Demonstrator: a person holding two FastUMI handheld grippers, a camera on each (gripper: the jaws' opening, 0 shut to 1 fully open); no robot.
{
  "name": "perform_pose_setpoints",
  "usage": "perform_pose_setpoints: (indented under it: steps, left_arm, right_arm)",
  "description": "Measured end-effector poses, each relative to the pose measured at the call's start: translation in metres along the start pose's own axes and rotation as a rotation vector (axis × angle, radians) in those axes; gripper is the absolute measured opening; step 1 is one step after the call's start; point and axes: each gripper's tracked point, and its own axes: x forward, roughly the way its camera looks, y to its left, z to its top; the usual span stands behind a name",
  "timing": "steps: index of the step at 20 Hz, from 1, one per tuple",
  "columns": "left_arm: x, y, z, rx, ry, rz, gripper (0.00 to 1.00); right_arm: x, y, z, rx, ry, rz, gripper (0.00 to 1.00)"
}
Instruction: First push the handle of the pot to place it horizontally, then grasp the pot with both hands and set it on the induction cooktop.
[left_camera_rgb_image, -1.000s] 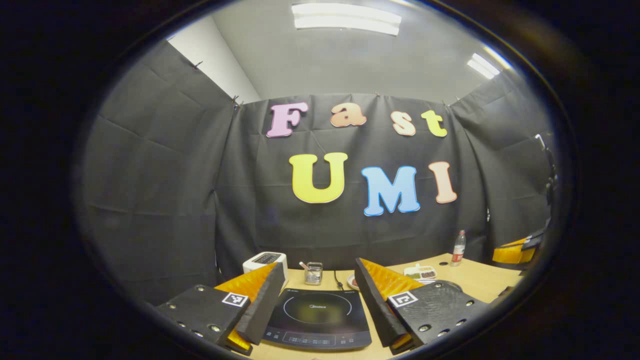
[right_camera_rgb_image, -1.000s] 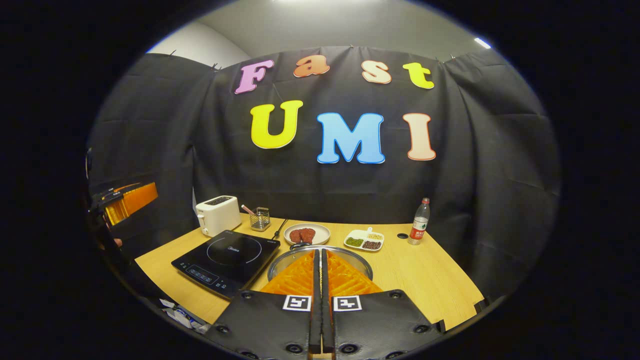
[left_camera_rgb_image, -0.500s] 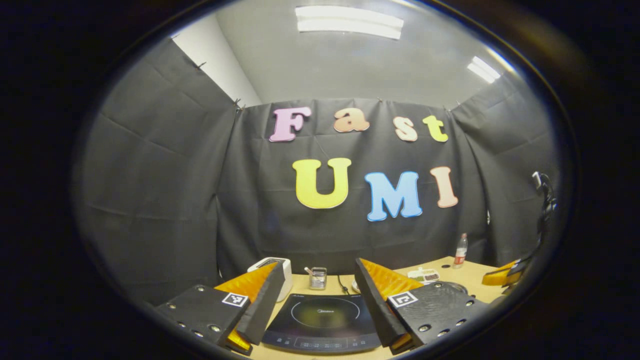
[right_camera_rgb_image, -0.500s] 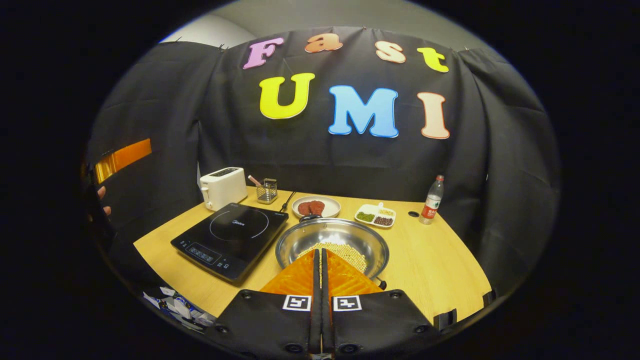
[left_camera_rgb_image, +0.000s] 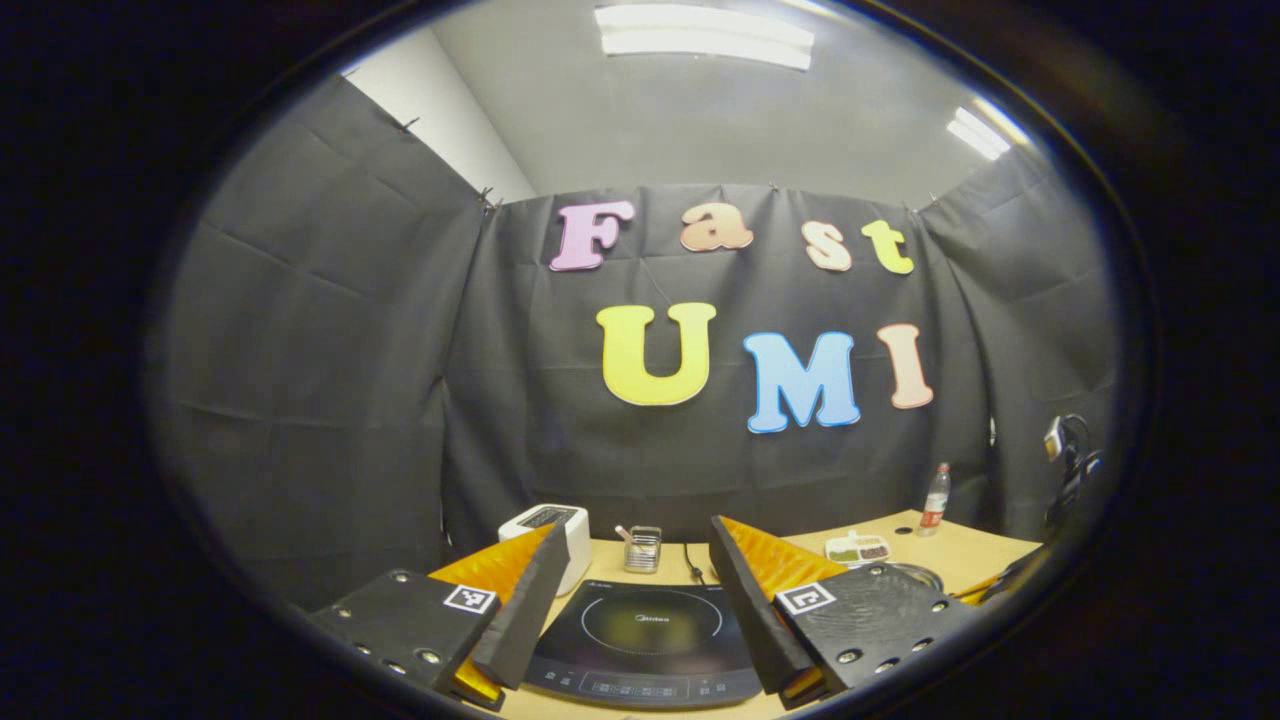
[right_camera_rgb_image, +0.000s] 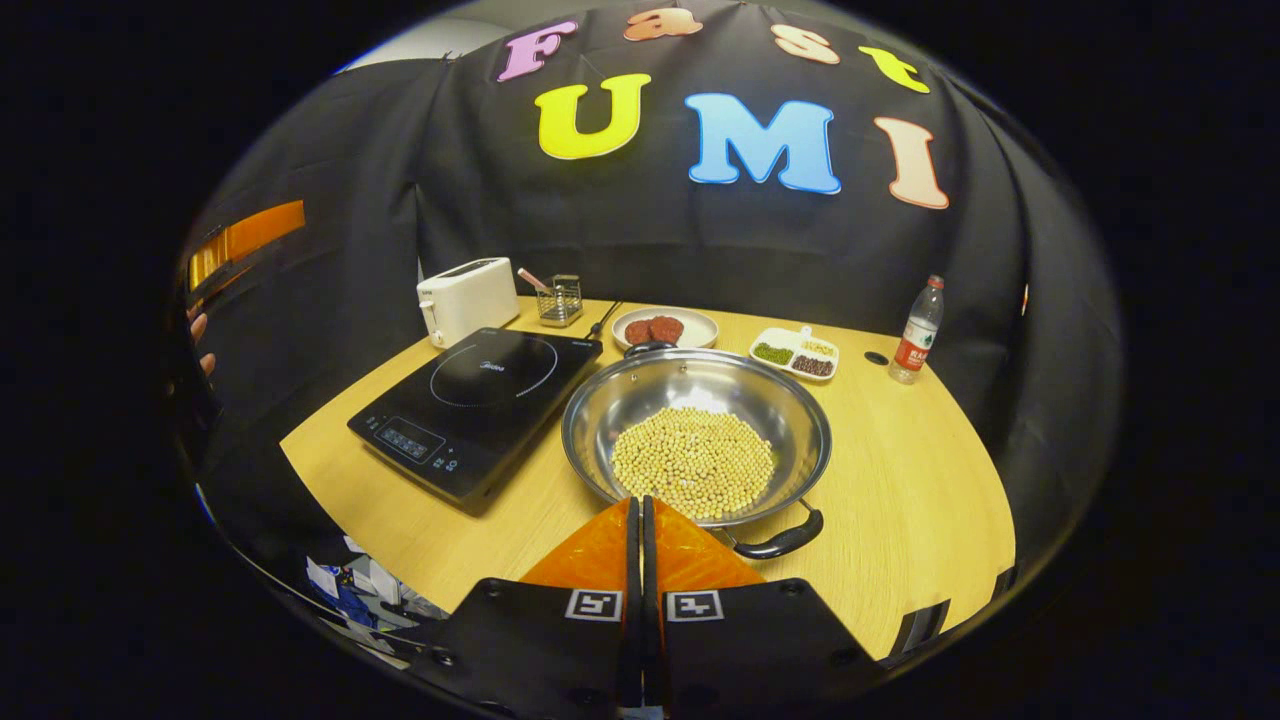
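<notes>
Pale wood makes up the desk (right_camera_rgb_image: 900, 500), which carries everything in the right gripper view. The black cooktop (right_camera_rgb_image: 475, 405) lies flat on its left part, and it also sits between the fingers of the left hand-held gripper (left_camera_rgb_image: 630, 580) in the left gripper view. Just right of the cooktop stands the steel pot (right_camera_rgb_image: 697, 435), wide and shallow, with a heap of pale beans (right_camera_rgb_image: 693, 460) in its bottom. One dark handle (right_camera_rgb_image: 775, 545) sticks out of its near rim, slightly to the right, and another handle (right_camera_rgb_image: 648, 348) shows at the far rim.

Behind the cooktop stand a white toaster (right_camera_rgb_image: 467, 298) and a small wire holder (right_camera_rgb_image: 562, 298). Past the pot are a round plate (right_camera_rgb_image: 665, 328) with dark red pieces, a divided white dish (right_camera_rgb_image: 797, 353) and a plastic bottle (right_camera_rgb_image: 917, 330) near the far right edge.

The right hand-held gripper (right_camera_rgb_image: 640, 515) has its fingers pressed together on nothing, their tips just short of the pot's near rim. The left hand-held gripper is spread wide above the desk.
</notes>
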Motion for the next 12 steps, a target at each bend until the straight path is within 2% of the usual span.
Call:
perform_pose_setpoints:
  steps: [5, 12]
  left_arm:
    - [0.015, -0.018, -0.006, 0.001, 0.02, 0.03, 0.88]
    - [0.03, -0.046, -0.012, 0.011, 0.034, 0.044, 0.86]
  right_arm:
    - [0.019, -0.018, -0.027, 0.005, 0.102, 0.032, 0.02]
    - [0.037, -0.041, -0.051, 0.028, 0.204, 0.046, 0.02]
